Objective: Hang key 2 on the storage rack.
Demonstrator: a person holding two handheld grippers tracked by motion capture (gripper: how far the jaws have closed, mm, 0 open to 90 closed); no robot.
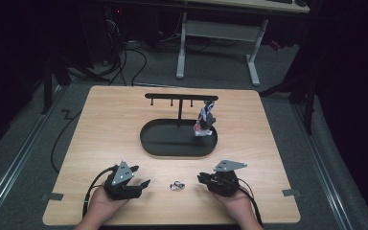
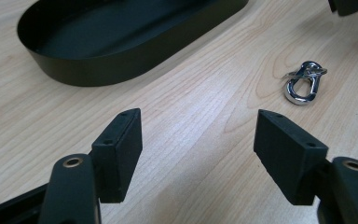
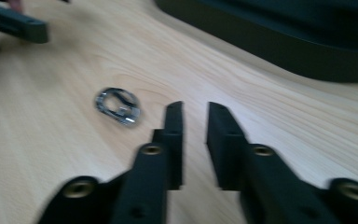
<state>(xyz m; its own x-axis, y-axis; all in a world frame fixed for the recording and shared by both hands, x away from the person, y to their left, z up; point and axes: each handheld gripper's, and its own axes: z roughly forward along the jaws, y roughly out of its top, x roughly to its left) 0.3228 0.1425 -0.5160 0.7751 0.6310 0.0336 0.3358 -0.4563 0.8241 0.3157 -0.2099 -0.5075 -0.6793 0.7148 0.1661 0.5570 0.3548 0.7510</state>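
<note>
From the high view, the metal clip (image 1: pixel 177 185) lies loose on the table (image 1: pixel 100 120), on the near side of the black tray (image 1: pixel 178 138) and well apart from it, between the two grippers. The left gripper (image 1: pixel 141 181) rests to the clip's left, the right gripper (image 1: pixel 206 178) to its right; neither touches it. A rack with pegs (image 1: pixel 181 97) rises from the tray, and one small charm (image 1: pixel 204 120) already hangs from its right end.

In the left gripper view, the left gripper (image 2: pixel 198 142) stands with its jaws wide and nothing between them. The clip (image 2: pixel 304 81) lies ahead and to the right of them, with the tray (image 2: pixel 121 70) farther off on the left.

In the right gripper view, the right gripper (image 3: pixel 196 130) has its jaws drawn narrow, with only a slim gap and nothing held. The clip (image 3: pixel 117 105) lies just left of the jaw tips, nearer than the tray (image 3: pixel 279 51).

By my reading the work is at the pick-up step: the clip waits to be lifted and hung on the rack. The next move calls for one gripper to line up over the clip, with the right one opening first, and then to pinch it firmly, since a small shiny piece may slide on the wood.
</note>
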